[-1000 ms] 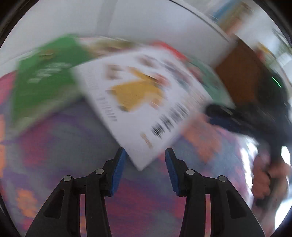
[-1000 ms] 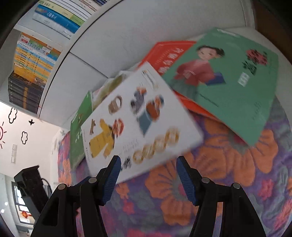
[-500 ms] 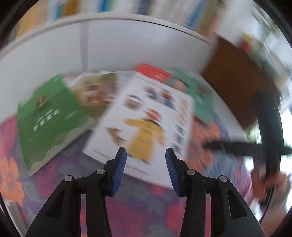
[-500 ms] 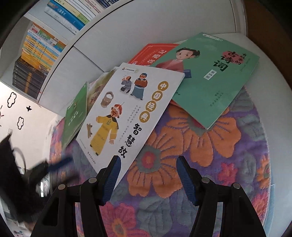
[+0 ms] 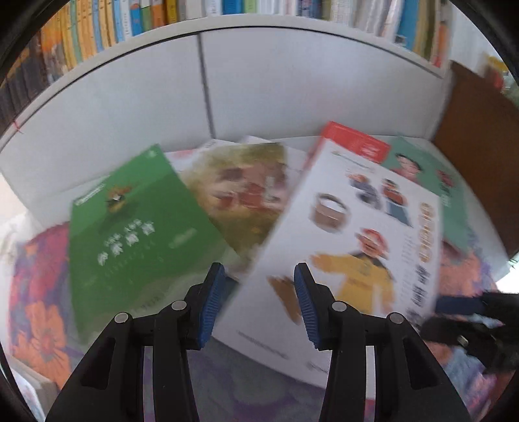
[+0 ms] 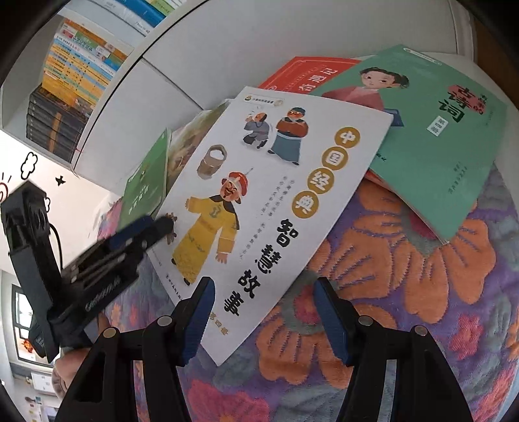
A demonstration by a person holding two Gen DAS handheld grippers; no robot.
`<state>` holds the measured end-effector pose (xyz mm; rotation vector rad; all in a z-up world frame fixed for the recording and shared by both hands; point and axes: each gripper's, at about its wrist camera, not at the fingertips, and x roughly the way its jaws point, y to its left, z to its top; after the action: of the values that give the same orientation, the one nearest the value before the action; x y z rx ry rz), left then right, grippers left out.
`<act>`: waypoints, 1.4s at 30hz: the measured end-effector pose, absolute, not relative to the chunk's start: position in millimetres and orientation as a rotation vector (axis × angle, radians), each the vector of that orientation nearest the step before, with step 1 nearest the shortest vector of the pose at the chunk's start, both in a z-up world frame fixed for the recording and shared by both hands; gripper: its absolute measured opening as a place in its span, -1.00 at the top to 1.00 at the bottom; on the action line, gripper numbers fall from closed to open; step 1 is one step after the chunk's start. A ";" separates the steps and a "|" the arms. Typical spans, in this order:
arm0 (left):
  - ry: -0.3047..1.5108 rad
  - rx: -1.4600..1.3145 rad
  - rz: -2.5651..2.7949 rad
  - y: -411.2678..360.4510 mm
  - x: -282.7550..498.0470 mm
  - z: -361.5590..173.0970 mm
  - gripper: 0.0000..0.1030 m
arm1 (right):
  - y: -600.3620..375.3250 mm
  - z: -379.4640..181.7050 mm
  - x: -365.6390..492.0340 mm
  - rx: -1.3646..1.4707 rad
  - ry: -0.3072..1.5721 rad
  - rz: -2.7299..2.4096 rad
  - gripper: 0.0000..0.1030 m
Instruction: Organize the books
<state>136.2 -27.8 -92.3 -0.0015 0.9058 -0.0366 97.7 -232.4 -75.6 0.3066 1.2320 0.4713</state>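
Observation:
A white picture book (image 6: 275,201) with a yellow-robed figure lies on top of a loose pile on a flowered mat (image 6: 421,292). Under it are a teal book (image 6: 431,130), a red book (image 6: 305,74), an olive picture book (image 5: 243,194) and a green book (image 5: 136,233). My right gripper (image 6: 264,318) is open, and the white book's near corner lies between its fingers without touching the pads. My left gripper (image 5: 258,305) is open over the white book's (image 5: 356,259) left edge. From the right wrist, the left gripper (image 6: 152,229) reaches that edge.
A white cabinet wall (image 5: 259,81) stands behind the pile, with a shelf of upright books (image 5: 97,29) above it. A brown panel (image 5: 480,146) stands at the right. The right gripper (image 5: 470,318) shows at the left wrist view's right edge. A hand (image 6: 68,366) grips the left tool.
The left gripper has swung in from the left to the white book's left edge, and its view has tilted up to the shelf. The white book has turned and settled. The right gripper stayed.

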 end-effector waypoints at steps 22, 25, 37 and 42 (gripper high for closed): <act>1.117 -0.220 -0.287 -4.5 -84.1 -113.1 0.15 | -223.2 -76.9 -28.3 0.188 1.328 0.719 -0.27; 1.128 -0.337 -0.335 17.3 -81.1 -123.4 0.15 | -233.2 -83.4 -41.6 0.213 1.364 0.799 -0.21; 1.009 -0.530 -0.460 49.2 -49.7 -142.6 0.52 | -262.0 -116.9 -17.3 0.470 1.215 0.816 0.61; 0.972 -0.537 -0.473 54.5 -49.3 -145.4 0.60 | -266.5 -119.5 -23.8 0.460 1.129 0.816 0.79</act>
<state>-49.3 54.5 -145.4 -0.5370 0.9723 -0.4732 -23.8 -266.5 -119.5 0.4605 1.1289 0.8164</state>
